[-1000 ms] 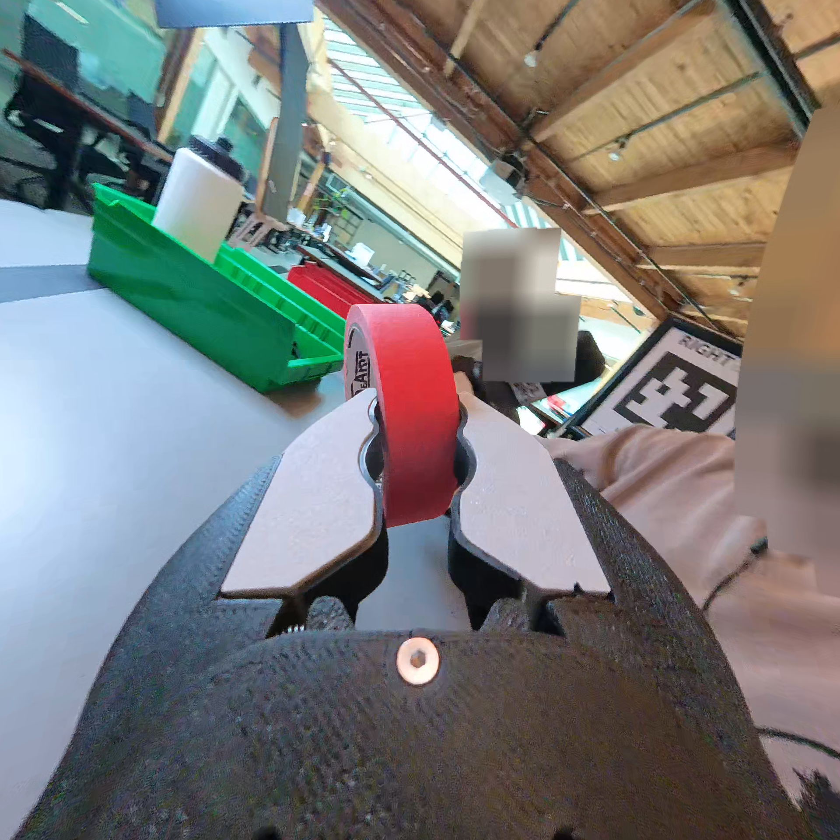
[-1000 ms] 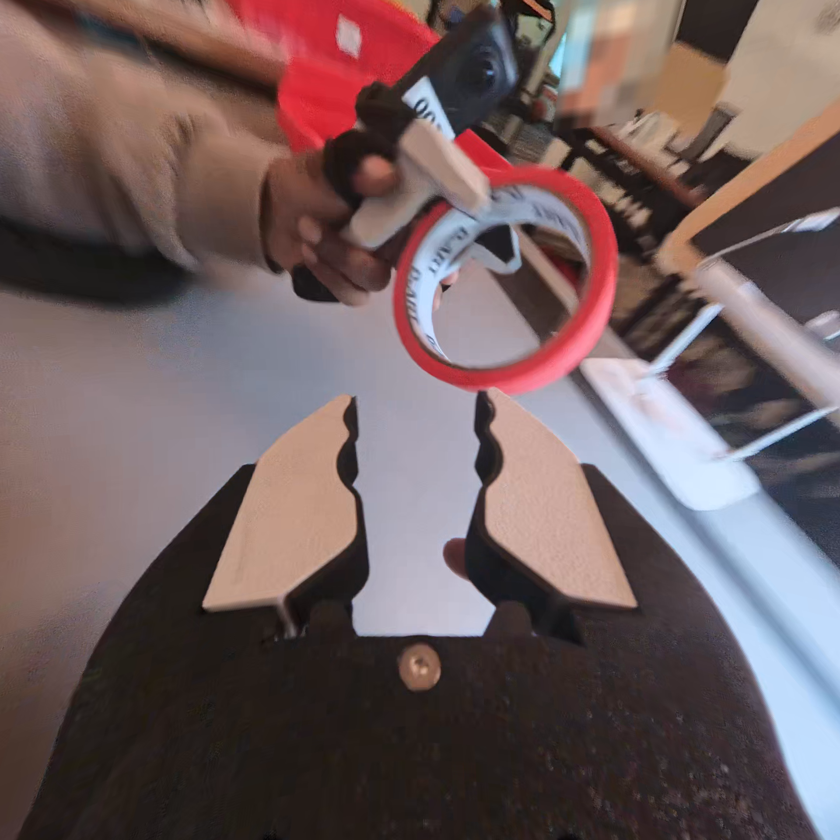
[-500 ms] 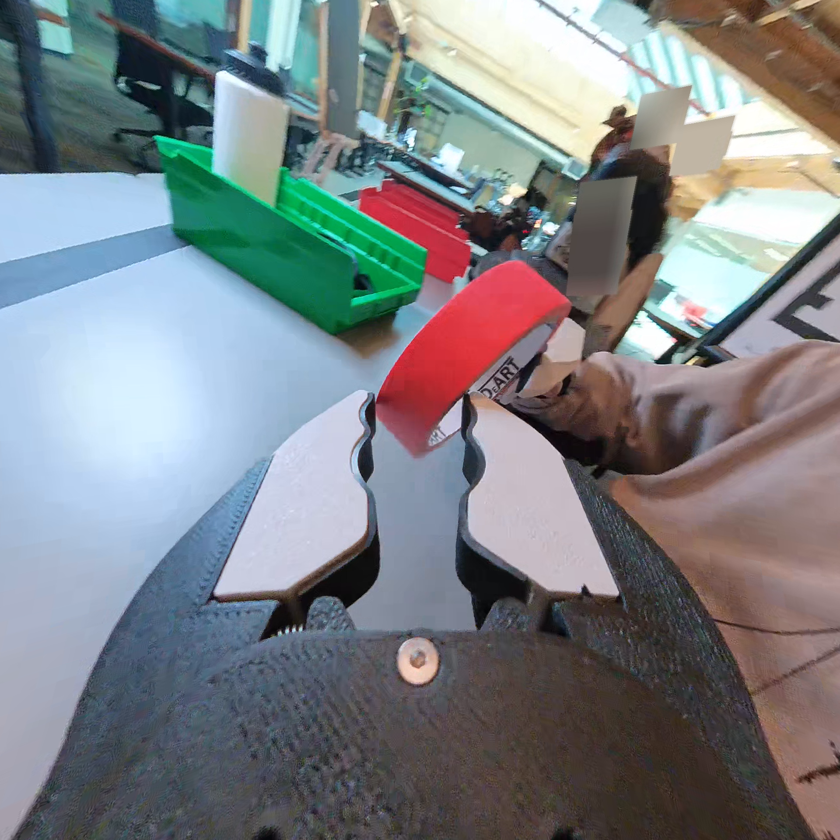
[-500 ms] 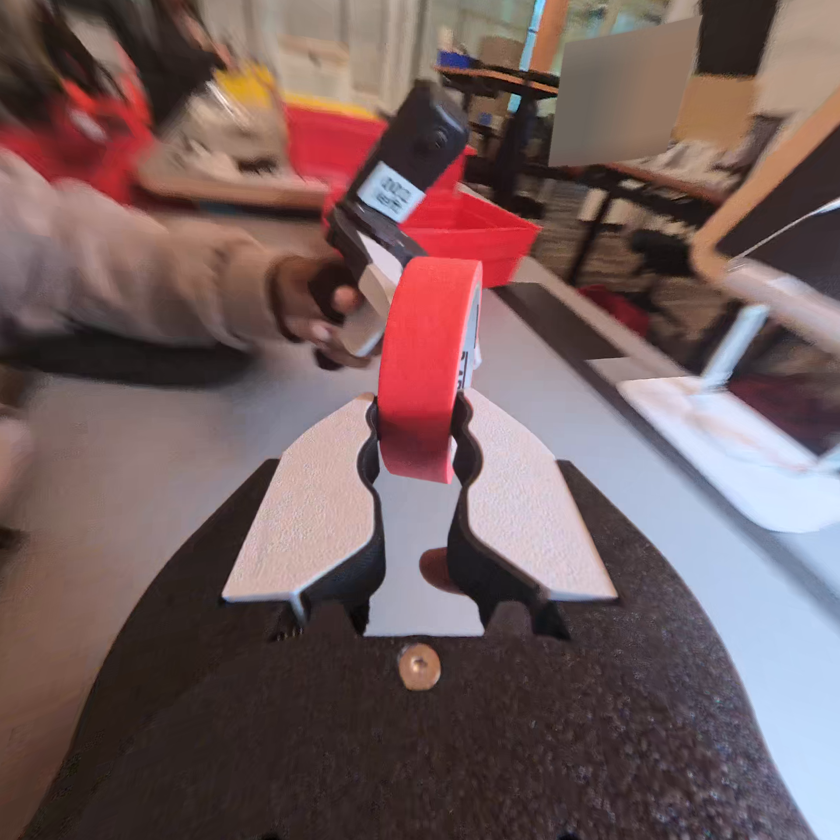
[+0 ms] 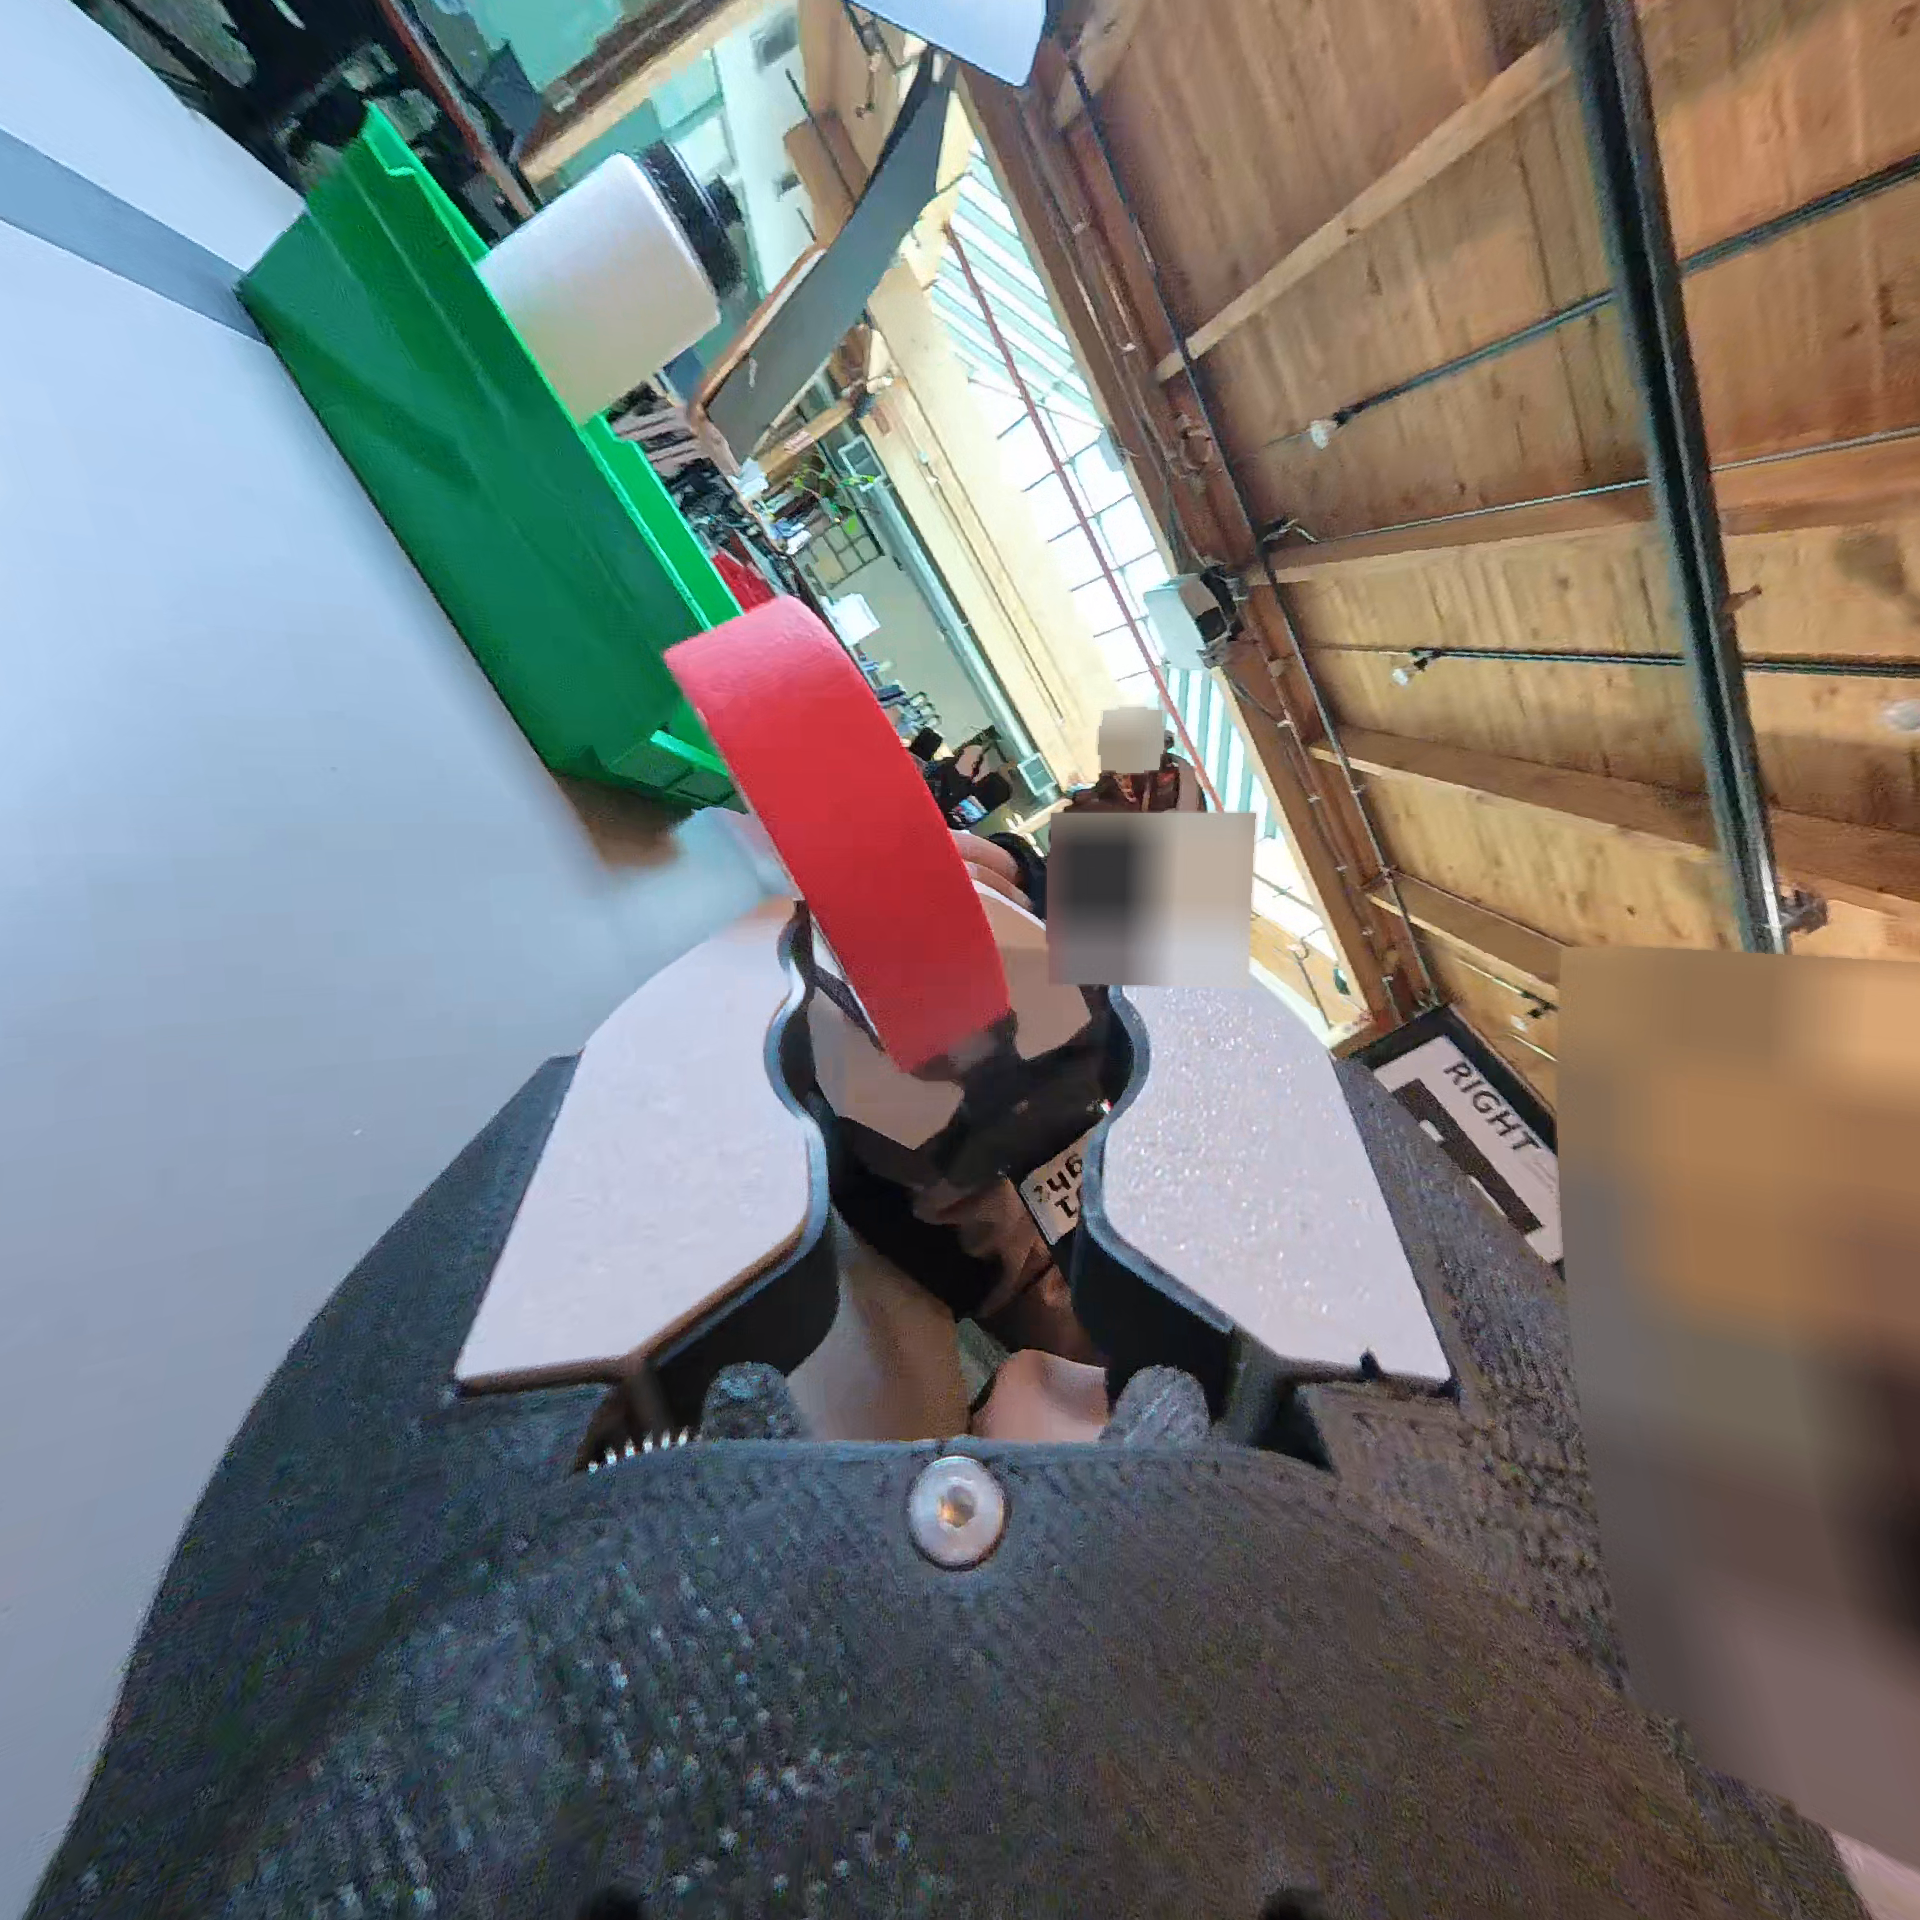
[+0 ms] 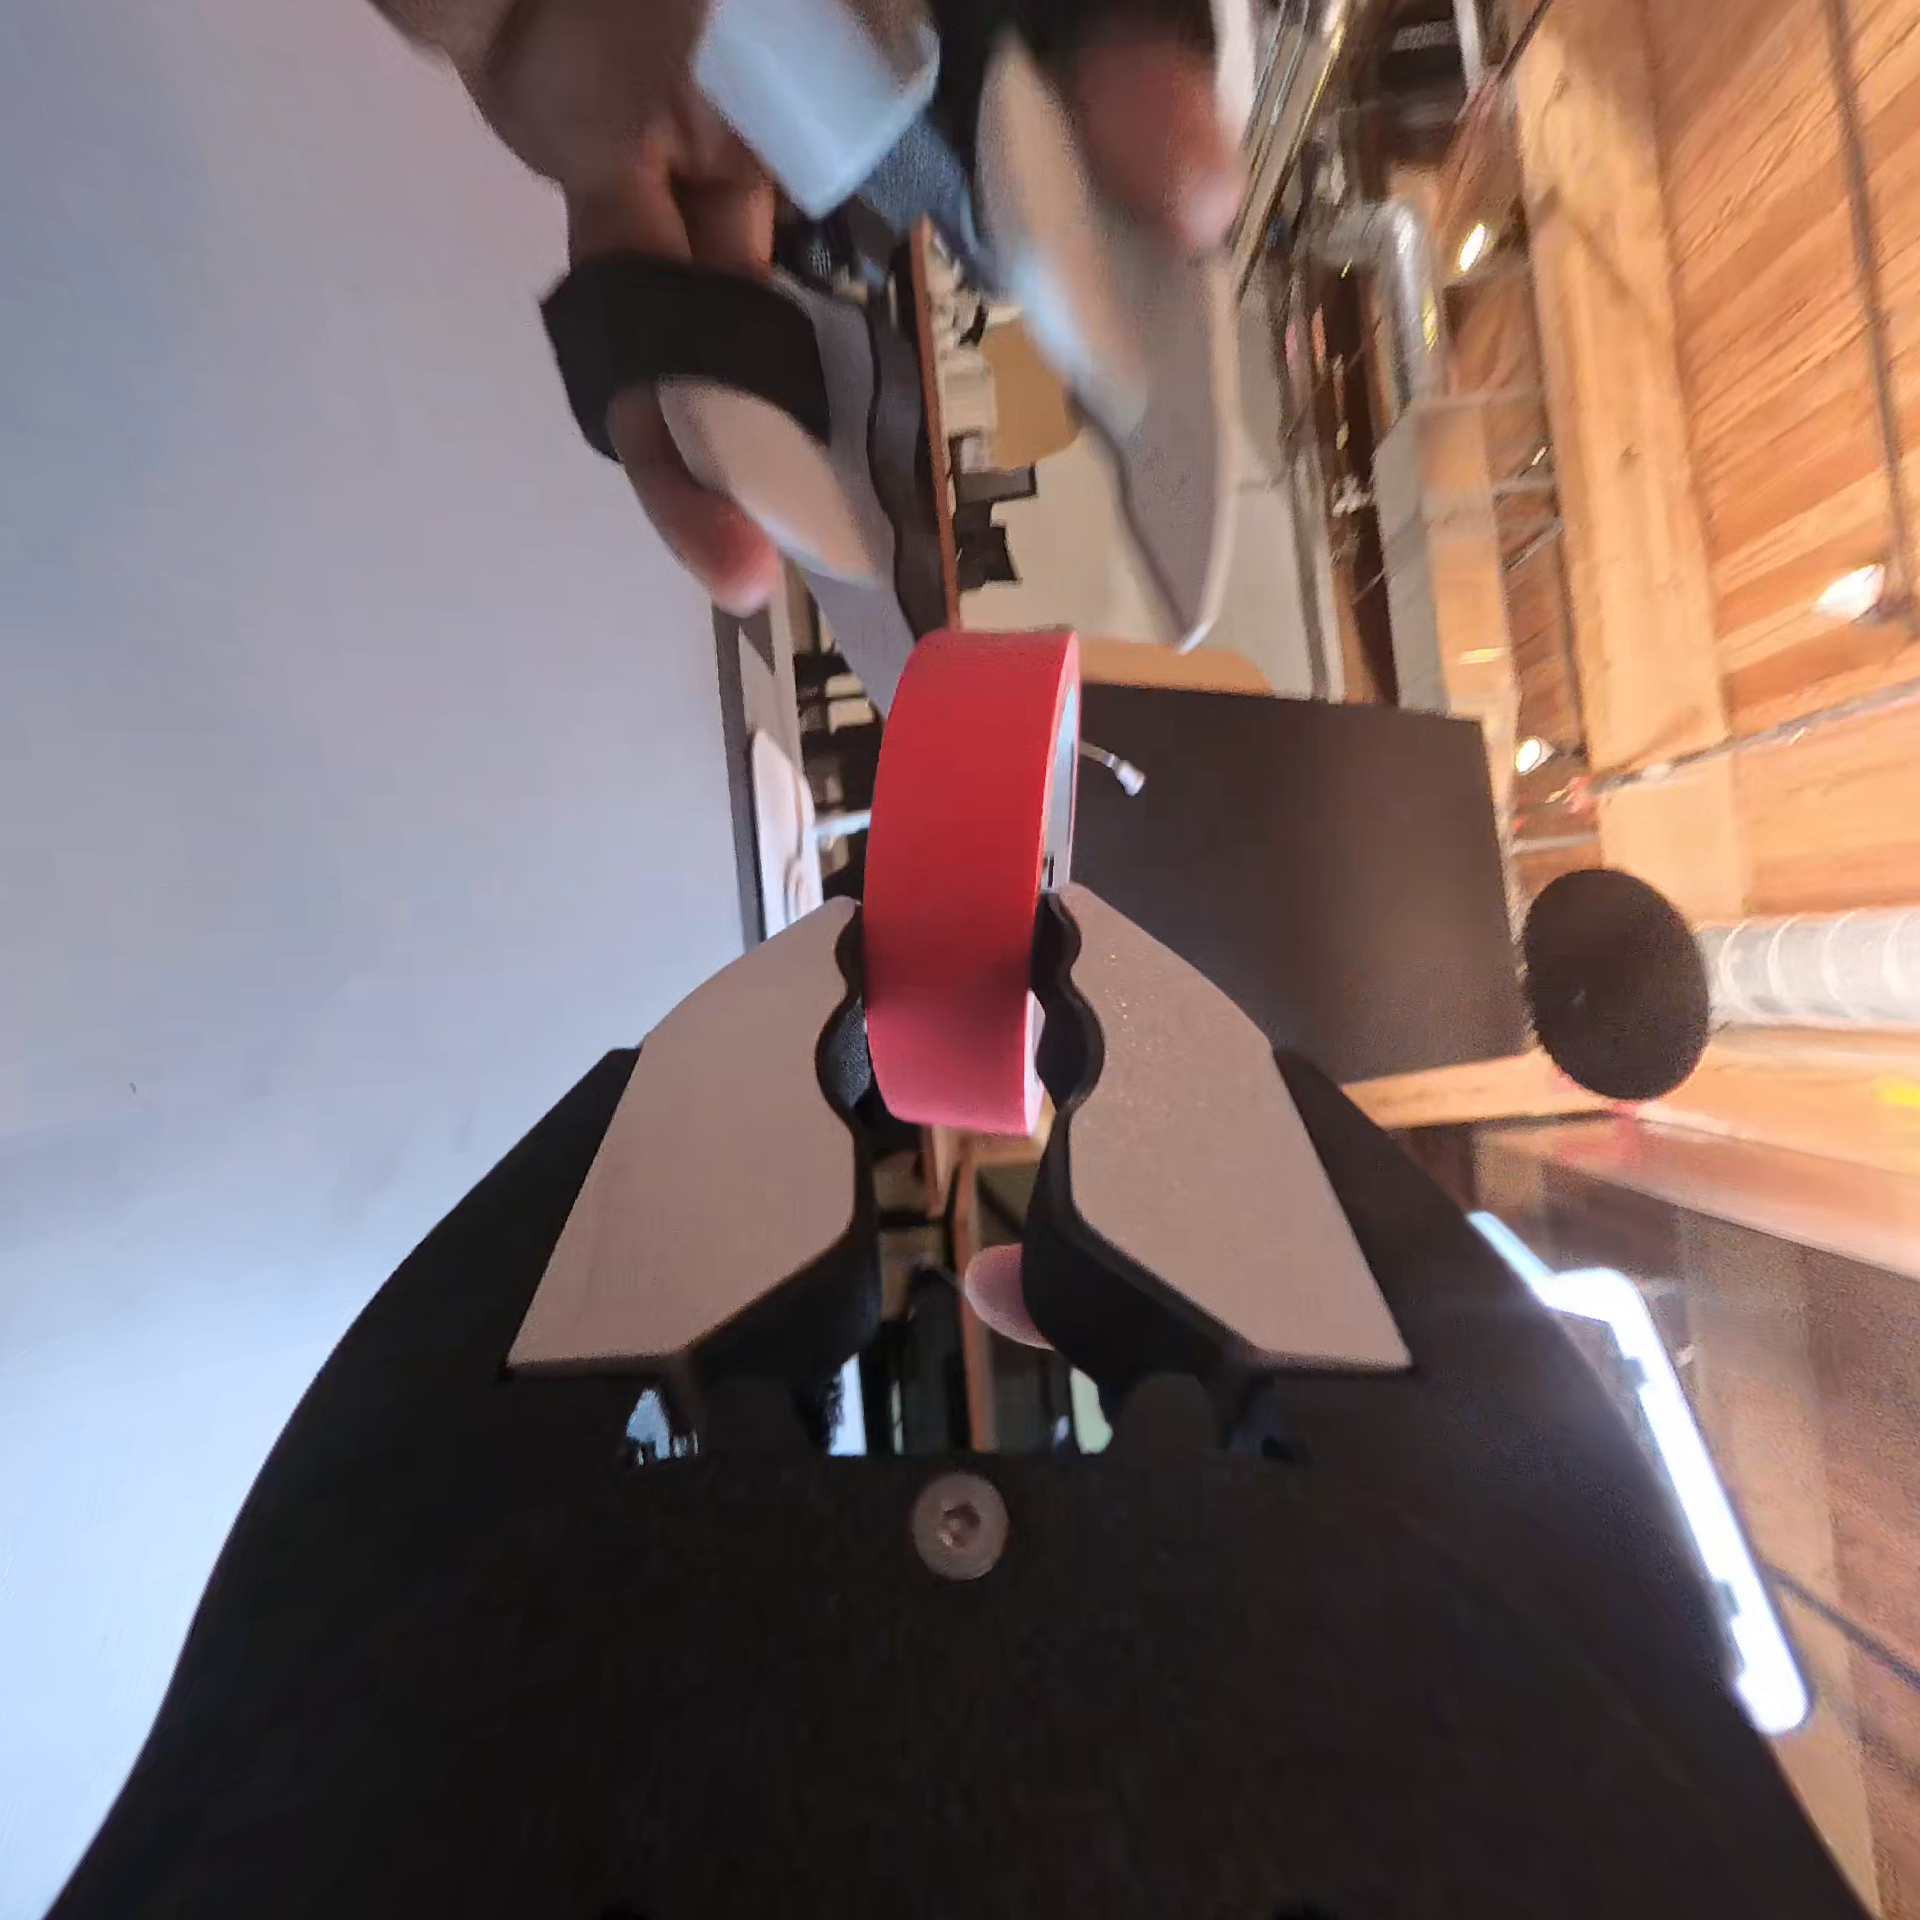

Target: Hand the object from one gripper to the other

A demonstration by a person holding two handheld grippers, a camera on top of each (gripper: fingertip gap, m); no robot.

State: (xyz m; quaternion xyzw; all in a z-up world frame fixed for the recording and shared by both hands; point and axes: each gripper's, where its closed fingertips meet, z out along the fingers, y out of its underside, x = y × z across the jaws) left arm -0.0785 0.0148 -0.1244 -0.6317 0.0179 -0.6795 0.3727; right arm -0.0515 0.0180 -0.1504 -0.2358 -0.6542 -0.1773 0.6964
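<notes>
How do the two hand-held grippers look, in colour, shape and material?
The left gripper and the right gripper look alike: a rough black, grainy printed body, rounded and widening toward the camera, with one silver hex screw at its centre. Each carries two flat, pale grey-beige fingers with black wavy inner edges. A small white sticker sits on the right gripper as seen from the left wrist view.
</notes>
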